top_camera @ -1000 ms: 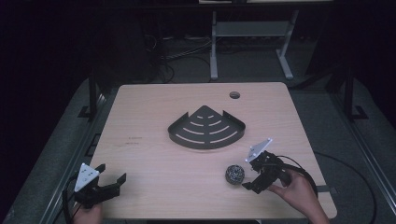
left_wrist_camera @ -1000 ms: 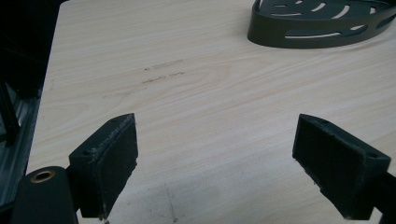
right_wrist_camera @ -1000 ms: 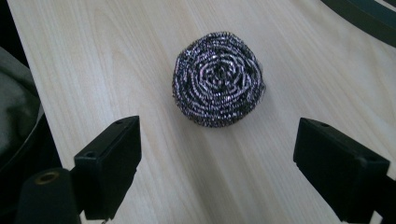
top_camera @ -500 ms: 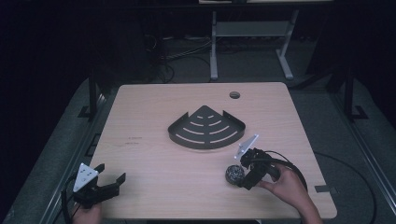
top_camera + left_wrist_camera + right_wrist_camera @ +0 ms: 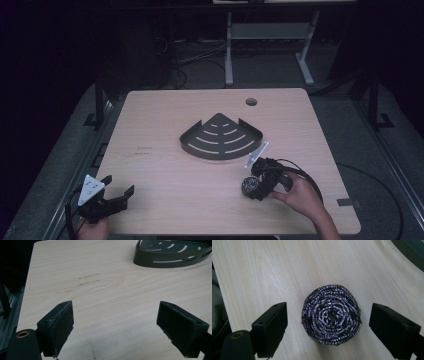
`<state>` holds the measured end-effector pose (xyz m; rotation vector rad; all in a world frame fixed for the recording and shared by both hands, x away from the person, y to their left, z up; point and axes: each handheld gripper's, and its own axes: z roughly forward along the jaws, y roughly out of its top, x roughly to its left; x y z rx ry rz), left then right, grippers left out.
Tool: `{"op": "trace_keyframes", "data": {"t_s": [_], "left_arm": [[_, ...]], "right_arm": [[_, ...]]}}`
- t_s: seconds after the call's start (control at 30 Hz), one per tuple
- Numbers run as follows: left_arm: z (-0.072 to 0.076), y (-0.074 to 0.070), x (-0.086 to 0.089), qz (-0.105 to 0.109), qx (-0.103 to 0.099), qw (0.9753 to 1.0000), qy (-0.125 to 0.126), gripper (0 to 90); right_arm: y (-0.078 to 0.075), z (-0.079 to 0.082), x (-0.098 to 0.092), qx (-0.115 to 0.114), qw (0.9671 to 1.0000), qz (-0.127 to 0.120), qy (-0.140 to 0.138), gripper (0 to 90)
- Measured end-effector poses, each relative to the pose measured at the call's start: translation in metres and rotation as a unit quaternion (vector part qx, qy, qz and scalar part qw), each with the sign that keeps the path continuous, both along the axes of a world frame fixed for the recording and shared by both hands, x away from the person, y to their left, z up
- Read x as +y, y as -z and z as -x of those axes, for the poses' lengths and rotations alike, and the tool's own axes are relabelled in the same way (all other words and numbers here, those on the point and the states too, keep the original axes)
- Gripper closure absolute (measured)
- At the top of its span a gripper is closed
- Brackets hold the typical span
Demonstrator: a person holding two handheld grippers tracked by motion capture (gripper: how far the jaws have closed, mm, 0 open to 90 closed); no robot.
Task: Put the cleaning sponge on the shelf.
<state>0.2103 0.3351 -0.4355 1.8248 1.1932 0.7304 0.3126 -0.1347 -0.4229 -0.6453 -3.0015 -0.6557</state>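
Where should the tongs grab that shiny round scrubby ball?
Grab the scrubber across its round middle, coming down from above. It lies flat on the table and looks squashy, so either side should do. The right tongs are open with one jaw on each side of it, not touching.

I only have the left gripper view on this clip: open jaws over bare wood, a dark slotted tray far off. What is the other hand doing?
Observer: The right gripper is at a round steel-wool scouring pad near the table's right front.
Reviewer: Gripped already?
Observer: No. The right gripper view has the jaws wide apart, one on each side of the pad, not touching it.
Reviewer: Is the pad in the tray?
Observer: No, it lies on the wood, in front of the dark fan-shaped slotted tray.
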Motion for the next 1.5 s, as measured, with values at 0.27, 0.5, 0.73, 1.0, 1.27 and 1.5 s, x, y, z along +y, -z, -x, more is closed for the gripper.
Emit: {"op": "trace_keyframes", "data": {"t_s": [0.27, 0.5, 0.73, 1.0, 1.27, 1.5], "left_arm": [[0.0, 0.0, 0.0, 0.001, 0.0, 1.0, 0.0, 13.4], [0.0, 0.0, 0.001, 0.001, 0.0, 1.0, 0.0, 13.4], [0.0, 0.0, 0.0, 0.001, 0.0, 1.0, 0.0, 13.4], [0.0, 0.0, 0.001, 0.002, -0.001, 1.0, -0.001, 13.4], [0.0, -0.001, 0.001, 0.003, -0.001, 1.0, -0.001, 13.4], [0.001, -0.001, 0.001, 0.004, -0.002, 1.0, -0.003, 13.4]], "right_arm": [[0.009, -0.005, 0.003, 0.013, 0.9999, 0.009, 0.003, 15.1], [0.013, -0.007, 0.006, 0.016, 0.9997, 0.019, -0.001, 16.6], [0.017, -0.008, 0.008, 0.019, 0.9994, 0.03, -0.001, 18.5], [0.018, -0.007, 0.01, 0.018, 0.999, 0.04, -0.006, 21.8], [0.018, -0.007, 0.01, 0.017, 0.9988, 0.044, -0.013, 27.8], [0.017, -0.007, 0.01, 0.021, 0.9985, 0.047, -0.017, 31.8]]}}
